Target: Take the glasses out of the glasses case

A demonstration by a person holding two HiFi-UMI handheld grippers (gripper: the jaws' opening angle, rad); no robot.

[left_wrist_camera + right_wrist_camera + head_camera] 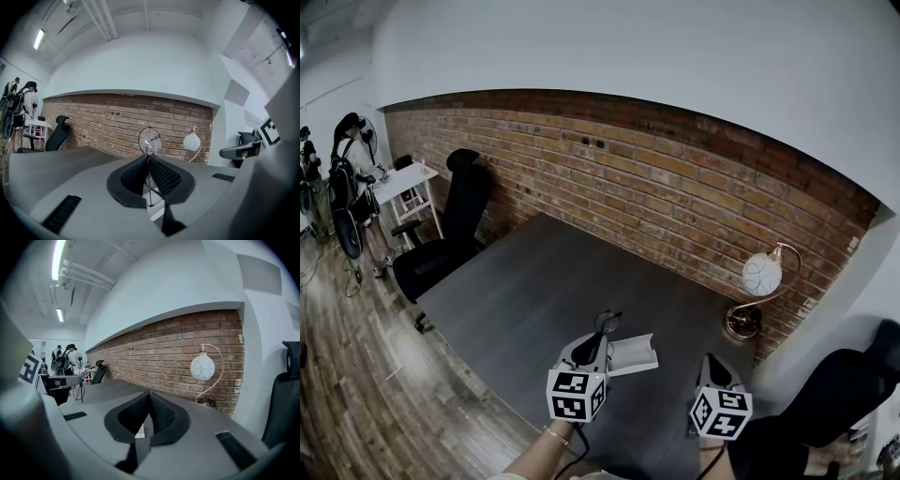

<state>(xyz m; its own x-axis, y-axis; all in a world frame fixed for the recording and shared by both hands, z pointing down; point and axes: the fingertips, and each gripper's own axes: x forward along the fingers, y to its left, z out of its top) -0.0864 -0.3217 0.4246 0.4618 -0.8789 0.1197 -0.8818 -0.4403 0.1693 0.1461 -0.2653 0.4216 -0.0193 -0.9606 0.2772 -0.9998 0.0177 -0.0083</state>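
My left gripper point(598, 339) is shut on the thin black wire-framed glasses point(607, 322) and holds them above the dark grey table point(534, 291). In the left gripper view one round lens point(150, 140) stands above the closed jaw tips of the left gripper point(149, 157), and the other hangs below them. The white glasses case point(634, 354) lies open on the table just right of that gripper. My right gripper point(710, 361) hovers further right, apart from the case. In the right gripper view the right gripper point(149, 394) has its jaws together, and I see nothing held.
A brick wall runs behind the table. A globe lamp point(761, 274) on a brass stand sits at the table's back right corner. A black office chair point(450, 234) stands at the table's left end. A person point(352, 178) stands by a white desk far left.
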